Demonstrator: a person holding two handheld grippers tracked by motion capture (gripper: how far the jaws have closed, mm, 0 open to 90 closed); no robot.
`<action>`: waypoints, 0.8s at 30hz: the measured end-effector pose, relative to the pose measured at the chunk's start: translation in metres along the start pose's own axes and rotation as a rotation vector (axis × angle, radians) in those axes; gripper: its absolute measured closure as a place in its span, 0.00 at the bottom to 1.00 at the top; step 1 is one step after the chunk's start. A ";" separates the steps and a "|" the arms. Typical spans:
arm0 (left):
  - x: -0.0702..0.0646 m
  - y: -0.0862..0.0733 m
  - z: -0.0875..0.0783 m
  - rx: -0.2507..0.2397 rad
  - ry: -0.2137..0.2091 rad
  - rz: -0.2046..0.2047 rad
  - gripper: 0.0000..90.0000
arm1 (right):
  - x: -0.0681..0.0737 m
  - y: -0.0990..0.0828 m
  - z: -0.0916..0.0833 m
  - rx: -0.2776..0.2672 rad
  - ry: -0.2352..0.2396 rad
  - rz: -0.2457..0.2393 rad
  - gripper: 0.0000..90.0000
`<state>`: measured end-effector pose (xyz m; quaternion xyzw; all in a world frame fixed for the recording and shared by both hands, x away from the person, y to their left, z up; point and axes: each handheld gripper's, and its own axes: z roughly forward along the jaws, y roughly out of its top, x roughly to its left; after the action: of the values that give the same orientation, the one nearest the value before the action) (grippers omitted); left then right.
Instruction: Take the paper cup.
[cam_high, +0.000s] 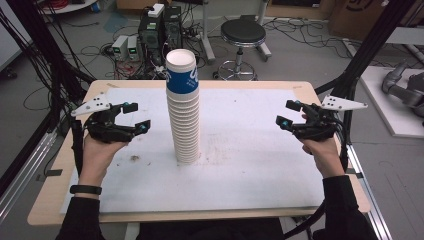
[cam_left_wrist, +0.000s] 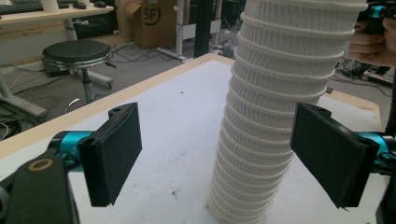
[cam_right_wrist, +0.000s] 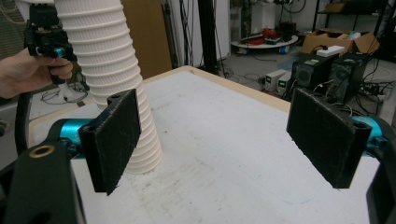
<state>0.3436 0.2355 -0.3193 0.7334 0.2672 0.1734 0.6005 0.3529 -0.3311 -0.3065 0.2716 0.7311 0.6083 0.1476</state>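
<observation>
**Both claws open, cup stack standing between them**

A tall stack of paper cups (cam_high: 183, 107) stands upright near the middle of the counter (cam_high: 250, 165), on a white sheet that covers most of the wooden top. The cups are white and ribbed; the top one carries a blue band and its mouth faces up. In both gripper views the stack appears to lean slightly along its height.

The left claw (cam_high: 134, 116) is held in the person's left hand (cam_high: 97, 150) to the left of the stack, above the white sheet, well apart from the cups. Its jaws stand wide open and hold nothing. In the left gripper view the stack (cam_left_wrist: 275, 112) rises between the two black pads (cam_left_wrist: 114, 154), closer to the right pad, with no contact visible.

The right claw (cam_high: 286, 112) is held in the person's right hand (cam_high: 322, 152) to the right of the stack, also well apart from it. Its jaws stand wide open and empty. In the right gripper view the stack (cam_right_wrist: 112, 70) sits behind the left pad (cam_right_wrist: 114, 140), with bare counter between the pads.

A small dark mark (cam_high: 134, 158) lies on the sheet left of the stack base. A black round stool (cam_high: 243, 32) and computer cases (cam_high: 160, 27) stand on the floor beyond the counter.
</observation>
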 end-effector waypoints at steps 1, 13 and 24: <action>0.000 0.000 0.000 0.000 0.000 0.000 0.19 | 0.000 0.000 0.000 0.000 0.000 0.000 0.20; -0.005 0.011 -0.002 -0.038 -0.043 0.014 0.18 | 0.005 -0.001 -0.004 0.005 -0.011 -0.007 0.20; -0.009 0.016 0.000 -0.034 -0.064 0.020 0.18 | 0.004 -0.002 -0.007 0.005 -0.019 0.006 0.20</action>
<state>0.3394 0.2286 -0.3036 0.7309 0.2374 0.1603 0.6194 0.3458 -0.3348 -0.3070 0.2800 0.7302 0.6044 0.1523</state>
